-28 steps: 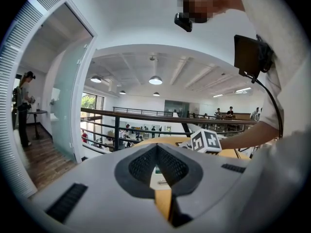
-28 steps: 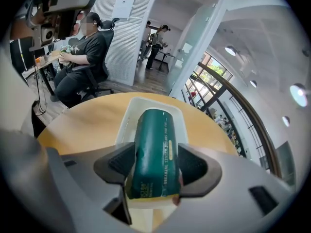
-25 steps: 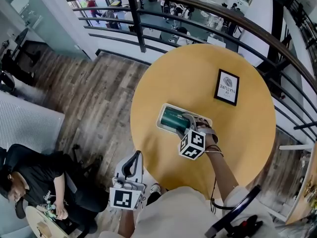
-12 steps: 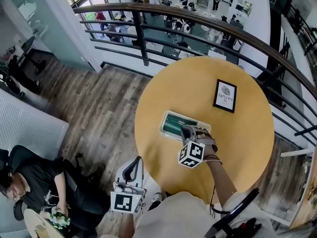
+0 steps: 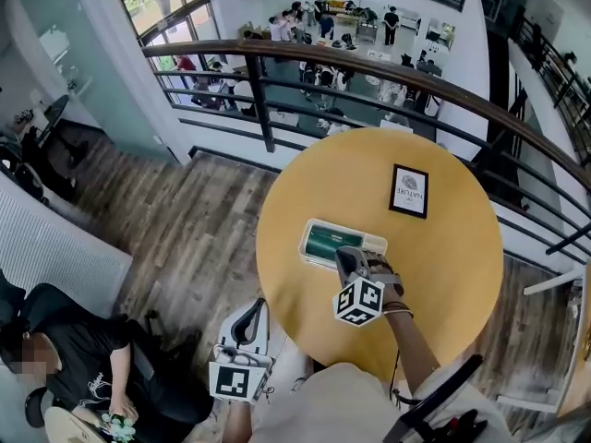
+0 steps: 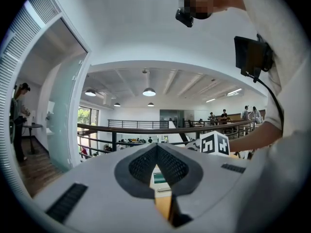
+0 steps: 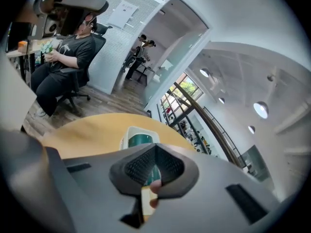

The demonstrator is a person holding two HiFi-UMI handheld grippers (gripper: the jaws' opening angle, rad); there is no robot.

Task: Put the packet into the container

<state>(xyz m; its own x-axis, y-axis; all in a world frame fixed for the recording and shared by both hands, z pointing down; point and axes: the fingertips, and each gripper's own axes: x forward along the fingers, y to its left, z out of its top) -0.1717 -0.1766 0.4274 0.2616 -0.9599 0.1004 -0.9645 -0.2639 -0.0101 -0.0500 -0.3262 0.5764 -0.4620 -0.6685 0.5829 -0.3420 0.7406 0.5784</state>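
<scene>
A white container (image 5: 374, 242) stands on the round yellow table (image 5: 443, 257) with the green packet (image 5: 334, 244) lying flat inside it. My right gripper (image 5: 348, 262) hovers just on the near side of the container with its jaws shut and nothing between them. In the right gripper view, container (image 7: 127, 136) and packet (image 7: 142, 140) show just beyond the closed tips (image 7: 155, 148). My left gripper (image 5: 246, 319) hangs off the table's near left edge, shut and empty. In the left gripper view its tips (image 6: 156, 148) meet, and the packet (image 6: 159, 178) shows through the gap below.
A black-framed card (image 5: 409, 190) lies on the far right of the table. A dark railing (image 5: 369, 72) curves behind the table. A seated person (image 5: 83, 358) is at lower left on the wooden floor. A black stand (image 5: 434, 404) is near my right elbow.
The right gripper's jaws have closed and it has drawn back from the container toward me. The packet stays in the container. The left gripper has hardly moved.
</scene>
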